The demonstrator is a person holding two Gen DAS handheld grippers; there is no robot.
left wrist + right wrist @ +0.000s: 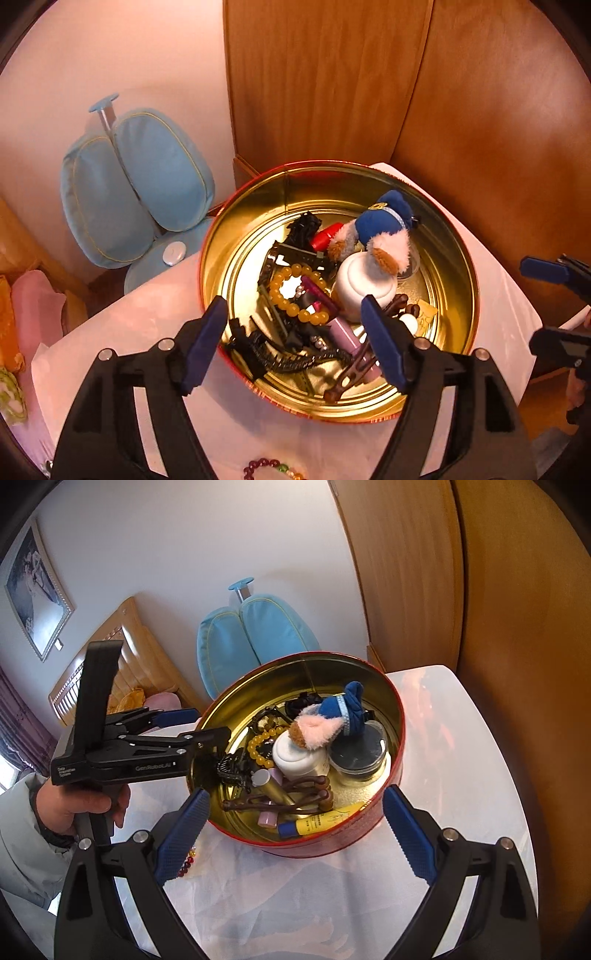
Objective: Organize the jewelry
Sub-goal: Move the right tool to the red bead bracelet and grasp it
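Home bedroom, wooden headboard [110, 664], framed portrait [35, 590]

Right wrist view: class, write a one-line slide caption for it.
Open right gripper faces a round red tin of jewelry and trinkets, while the left gripper reaches over its rim.

A round tin [373, 823] stood on a small table [480, 760] set against a wardrobe [332, 74], which rose behind and to the right of it. In the tin lay a bead bracelet [295, 291], a jar [364, 286] to its right, a plush toy [384, 229] resting on the jar, hair clips [291, 356] nearer the front wall, and a tube [317, 823] against that wall. A chair [136, 184] stood behind the table to the left. Another bracelet [273, 469] lay on the table before the tin.
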